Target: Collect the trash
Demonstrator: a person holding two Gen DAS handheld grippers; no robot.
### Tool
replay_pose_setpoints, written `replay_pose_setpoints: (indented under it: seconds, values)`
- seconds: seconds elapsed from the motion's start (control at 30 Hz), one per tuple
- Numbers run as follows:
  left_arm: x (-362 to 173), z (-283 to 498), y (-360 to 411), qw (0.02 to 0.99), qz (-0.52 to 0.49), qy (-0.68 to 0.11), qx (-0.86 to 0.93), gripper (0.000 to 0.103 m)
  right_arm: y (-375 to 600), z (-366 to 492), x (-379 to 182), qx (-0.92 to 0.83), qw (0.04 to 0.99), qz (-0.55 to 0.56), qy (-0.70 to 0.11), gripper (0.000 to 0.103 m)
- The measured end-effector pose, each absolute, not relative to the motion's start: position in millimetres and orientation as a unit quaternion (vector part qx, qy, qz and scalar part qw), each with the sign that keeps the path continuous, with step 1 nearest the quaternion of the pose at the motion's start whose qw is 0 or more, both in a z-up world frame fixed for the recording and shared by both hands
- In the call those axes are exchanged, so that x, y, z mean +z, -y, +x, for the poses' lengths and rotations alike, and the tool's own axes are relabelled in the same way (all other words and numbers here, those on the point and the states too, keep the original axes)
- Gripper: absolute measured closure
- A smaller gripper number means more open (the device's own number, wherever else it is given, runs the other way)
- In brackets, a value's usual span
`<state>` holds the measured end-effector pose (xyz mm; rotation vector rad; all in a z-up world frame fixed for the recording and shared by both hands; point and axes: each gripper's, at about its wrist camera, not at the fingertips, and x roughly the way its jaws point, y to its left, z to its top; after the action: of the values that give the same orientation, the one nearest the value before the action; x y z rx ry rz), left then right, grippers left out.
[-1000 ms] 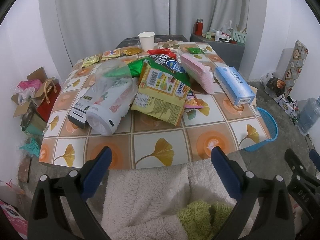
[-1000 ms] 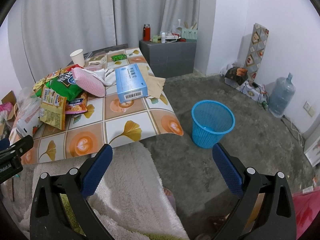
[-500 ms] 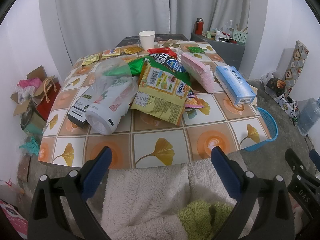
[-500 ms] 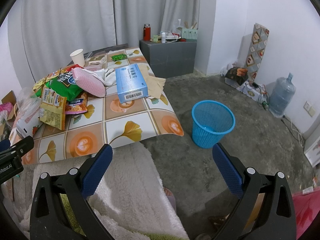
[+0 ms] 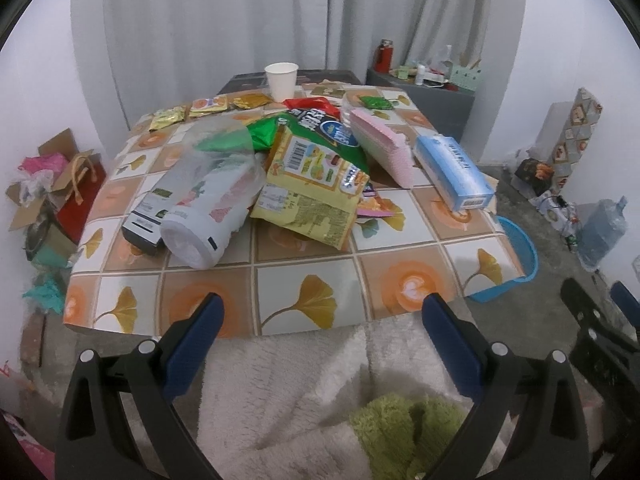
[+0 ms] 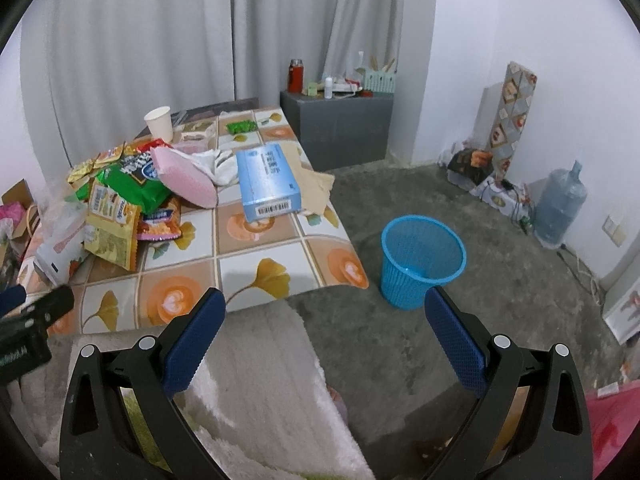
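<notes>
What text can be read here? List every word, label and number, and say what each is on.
Nothing reads for certain.
Blue box: barcode and Chinese print, blurred.
Yellow bag: barcode and small print, too blurred.
Green bag: large white characters, blurred.
Bottle: print too blurred.
Left gripper: white letters on its body in the right wrist view, cut off and blurred.
</notes>
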<state>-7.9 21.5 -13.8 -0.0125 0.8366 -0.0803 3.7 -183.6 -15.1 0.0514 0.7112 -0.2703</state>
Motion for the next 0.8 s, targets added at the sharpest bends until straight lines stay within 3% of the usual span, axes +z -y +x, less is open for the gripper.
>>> replay_pose_setpoints:
  seconds: [0.37, 0.53, 0.67, 0.8]
  values:
    - [-0.8, 2.3, -36.1, 0.917, -0.068, -0.368, -0.138, 0.006, 178.3, 32.7, 7.4, -0.111, 0.949, 0.005, -0.295, 0.008]
    - [27.5, 4.8, -64.8, 0.943, -0.081, -0.29, -0.143, 0.006, 173.5, 54.8, 9.3, -0.085, 0.955, 0.001, -0.285, 0.008]
    - [41.8, 16.5, -86.4, 0.962, -0.037, -0.25, -0.107, 0.006, 163.3, 74.7, 5.4, -0.057, 0.955, -0.001, -0.291, 0.008]
    - [36.9, 48.0, -103.5, 0.959, 0.001, -0.274, -0.074, 0.006, 154.4, 92.1, 3.0, -0.017, 0.952, 0.006, -0.304, 0.008]
